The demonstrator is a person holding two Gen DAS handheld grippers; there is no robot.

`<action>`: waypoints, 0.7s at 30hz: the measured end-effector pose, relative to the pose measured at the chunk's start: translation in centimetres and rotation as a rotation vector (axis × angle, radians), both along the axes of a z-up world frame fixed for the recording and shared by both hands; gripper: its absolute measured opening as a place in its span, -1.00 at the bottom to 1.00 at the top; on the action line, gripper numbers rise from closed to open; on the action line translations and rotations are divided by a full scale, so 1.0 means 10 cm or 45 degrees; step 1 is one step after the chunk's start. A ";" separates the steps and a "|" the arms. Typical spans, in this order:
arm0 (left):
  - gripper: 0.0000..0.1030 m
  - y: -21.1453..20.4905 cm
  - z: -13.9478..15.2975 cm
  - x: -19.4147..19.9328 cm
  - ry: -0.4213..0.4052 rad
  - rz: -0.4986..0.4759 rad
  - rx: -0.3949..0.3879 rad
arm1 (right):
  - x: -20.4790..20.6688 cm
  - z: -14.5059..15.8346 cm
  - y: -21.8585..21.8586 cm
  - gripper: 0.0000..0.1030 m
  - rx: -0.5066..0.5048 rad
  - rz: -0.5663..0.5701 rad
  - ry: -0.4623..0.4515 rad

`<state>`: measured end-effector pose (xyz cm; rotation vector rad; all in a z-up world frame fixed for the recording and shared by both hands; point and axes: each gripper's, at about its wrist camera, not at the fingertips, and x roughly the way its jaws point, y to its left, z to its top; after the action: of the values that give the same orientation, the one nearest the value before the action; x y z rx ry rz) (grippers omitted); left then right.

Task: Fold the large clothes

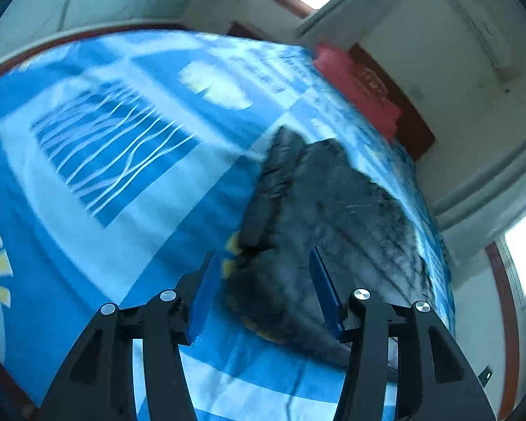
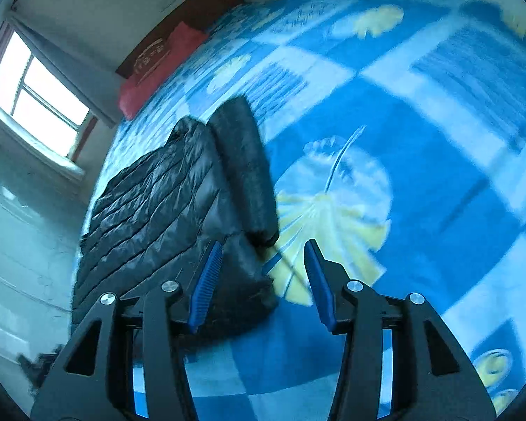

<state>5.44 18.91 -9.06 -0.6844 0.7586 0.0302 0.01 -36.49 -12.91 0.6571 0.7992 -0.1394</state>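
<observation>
- A black quilted jacket [image 2: 147, 203] lies on a bed covered with a blue, white and yellow patterned blanket [image 2: 385, 112], near the bed's edge on the window side.
- One sleeve [image 2: 245, 172] is folded in and lies as a long dark strip along the jacket's body, touching it.
- The left tool [image 1: 263, 280] hangs above the jacket [image 1: 333, 217] with its blue pads [image 1: 201, 301] spread wide and nothing between them; the nearest part of the garment shows in the gap below.
- In the left wrist view the jacket is blurred, and small yellow patches show at its near edge; what they belong to cannot be told.
- The right tool [image 2: 263, 270] also stands with its pads [image 2: 207, 280] wide apart and grips nothing; the jacket's near corner and the yellow fan print of the blanket lie under the gap.
- A red pillow [image 2: 157, 70] rests at the head of the bed against a dark wooden headboard [image 2: 193, 10], well apart from the jacket.
- A bright window [image 2: 38, 98] sits in the wall beside the bed.
</observation>
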 end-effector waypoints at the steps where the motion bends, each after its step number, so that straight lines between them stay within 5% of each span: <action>1: 0.03 -0.04 0.04 0.01 -0.017 -0.023 0.007 | 0.03 0.06 0.05 -0.06 -0.028 0.015 -0.011; 5: 0.03 -0.41 0.17 0.27 -0.077 -0.163 0.076 | 0.35 0.28 0.54 -0.07 -0.144 0.177 -0.070; 10: 0.02 -0.72 -0.02 0.79 -0.002 -0.250 0.079 | 0.93 0.32 1.24 -0.10 -0.199 0.376 -0.101; 21: 0.02 -0.97 -0.37 1.24 0.101 -0.290 0.354 | 1.72 -0.18 2.06 -0.10 -0.402 0.553 0.070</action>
<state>17.81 9.26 -12.79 -0.3316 0.8854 -0.0446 17.18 -15.91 -14.71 0.1737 0.9319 0.1121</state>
